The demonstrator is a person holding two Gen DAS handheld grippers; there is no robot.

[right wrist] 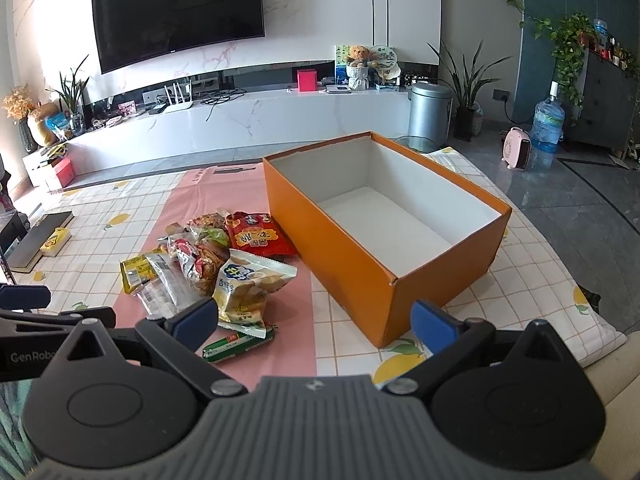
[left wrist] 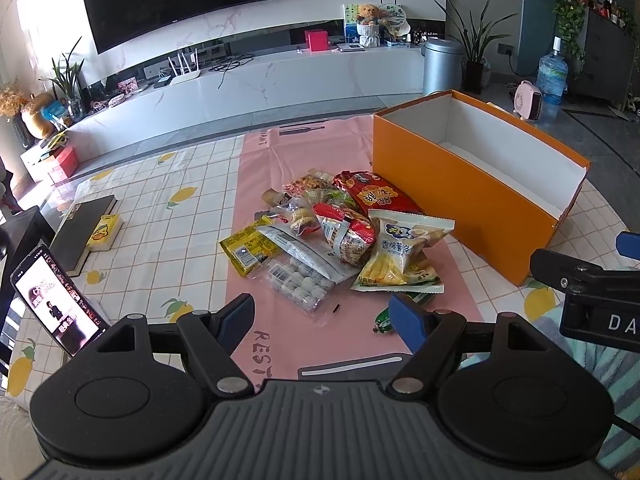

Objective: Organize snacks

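Bright daylight from the left, blown-out glare on the marble wall [right wrist: 52, 40] and tablecloth [left wrist: 132, 200], soft shadows falling right of the orange box [right wrist: 360, 280], strong fisheye bending, dark vignetted corners, sharp centre.

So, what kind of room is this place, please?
Most likely a home living room. A large television hangs on the wall above a long white media console, and houseplants stand nearby. The snacks and orange box sit on a cloth-covered table.

Left hand-held gripper [left wrist: 322, 322] and right hand-held gripper [right wrist: 314, 322] gape, holding nothing.
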